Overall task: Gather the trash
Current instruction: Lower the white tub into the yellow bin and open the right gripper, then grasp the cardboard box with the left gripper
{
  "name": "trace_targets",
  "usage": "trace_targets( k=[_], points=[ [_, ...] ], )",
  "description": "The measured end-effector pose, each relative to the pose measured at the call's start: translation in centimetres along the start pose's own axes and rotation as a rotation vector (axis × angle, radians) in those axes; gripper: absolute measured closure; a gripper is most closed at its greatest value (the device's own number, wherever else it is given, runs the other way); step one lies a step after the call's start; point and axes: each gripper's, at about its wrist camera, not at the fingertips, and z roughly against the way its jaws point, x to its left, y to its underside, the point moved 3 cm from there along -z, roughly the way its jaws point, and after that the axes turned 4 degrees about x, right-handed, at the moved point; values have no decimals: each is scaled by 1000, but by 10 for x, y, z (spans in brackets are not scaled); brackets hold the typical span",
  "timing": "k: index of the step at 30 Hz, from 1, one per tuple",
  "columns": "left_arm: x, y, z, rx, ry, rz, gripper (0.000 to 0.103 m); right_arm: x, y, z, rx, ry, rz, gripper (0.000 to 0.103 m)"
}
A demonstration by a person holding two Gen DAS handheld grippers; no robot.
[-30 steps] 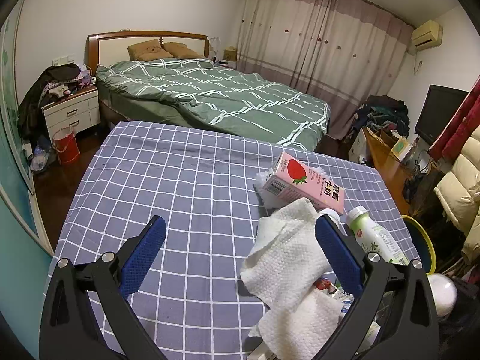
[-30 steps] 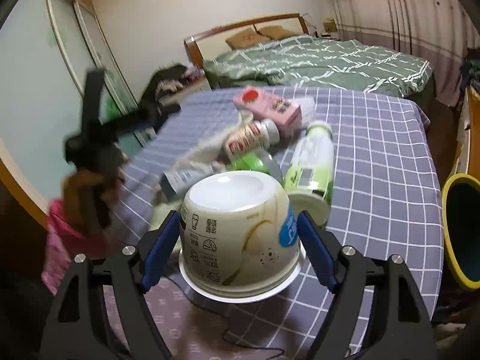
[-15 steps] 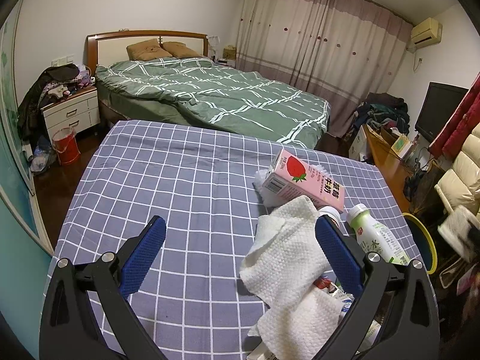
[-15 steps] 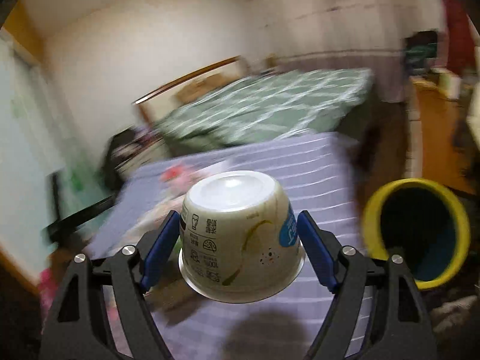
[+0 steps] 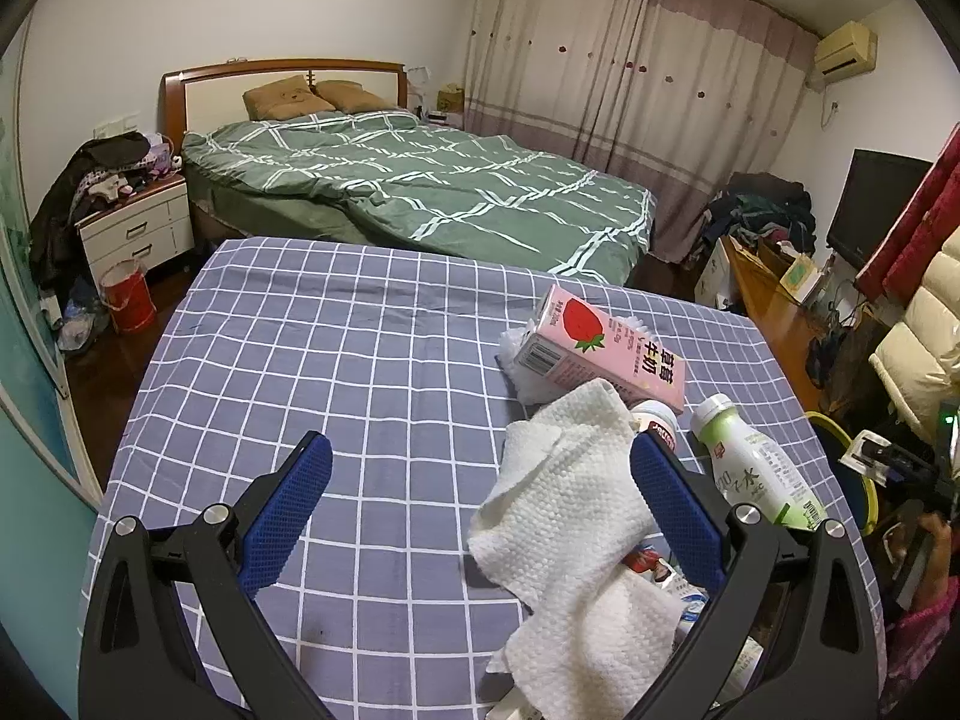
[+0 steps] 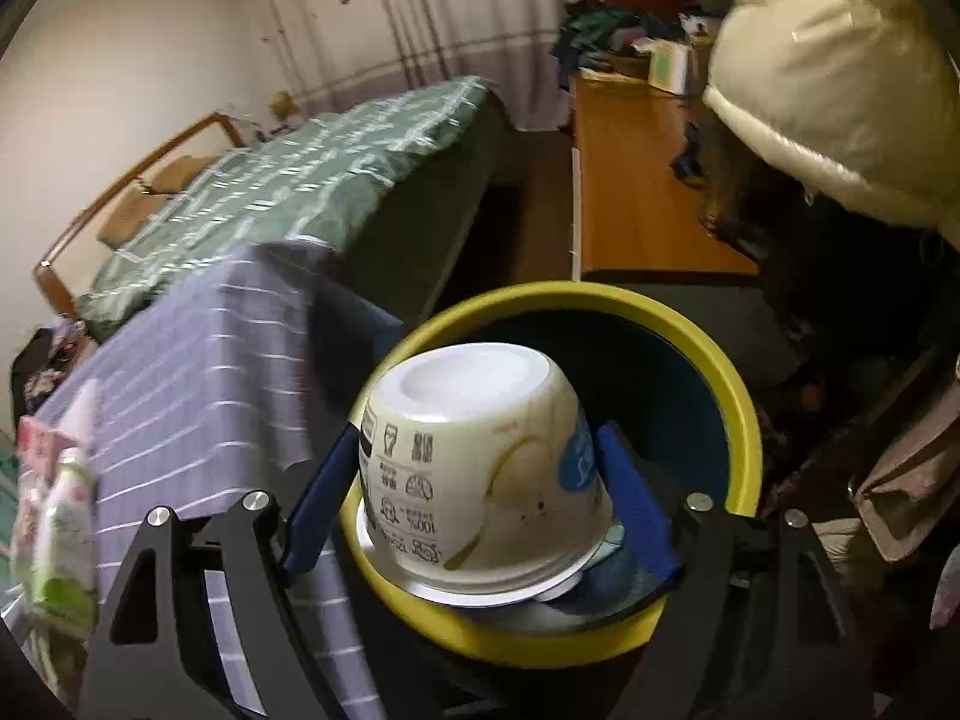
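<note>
My right gripper (image 6: 480,438) holds an upturned white instant-noodle bowl (image 6: 474,468) over the mouth of a yellow-rimmed bin (image 6: 690,348). Its blue pads still lie against the bowl's sides while the jaws are opening. My left gripper (image 5: 480,450) hangs open over the checked table (image 5: 360,360). A crumpled white paper towel (image 5: 570,510) lies just inside its right finger, untouched. Beyond the towel lie a pink strawberry milk carton (image 5: 600,354), a small red-labelled bottle (image 5: 657,420) and a green-labelled bottle (image 5: 750,474). The bin (image 5: 840,432) peeks past the table's right edge.
A green bed (image 5: 420,192) stands beyond the table, with a nightstand (image 5: 132,234) and red bucket (image 5: 126,300) at the left. A wooden desk (image 6: 630,180) and a cream padded jacket (image 6: 840,90) crowd the bin. More wrappers lie under the towel.
The right gripper has swung with the bowl from above the table to over the yellow bin, rolling as it went. The left gripper has kept still.
</note>
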Motion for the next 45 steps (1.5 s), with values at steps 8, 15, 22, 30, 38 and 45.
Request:
trace_targets(
  k=[8,15,22,30,38,45],
  points=[
    [-2,0,1,0,6,-8,5,-10,10,-1,-3,32,-39,13],
    [-7,-1,6,-5,3,-19,5,7,26,33,-44,-28,-9,13],
    [-33,30,45,-7,-8,-56,5,18,33,63,-89,-73,30,13],
    [-94,113,63,106,-48,-167,5,25,40,66,-78,-165,17,13],
    [-82,130,39,183,-115,-124,4,32,51,66,-62,-230,33,13],
    [-42,132,53,205,-127,-62,4,29,49,62,-53,-243,16,13]
  ],
)
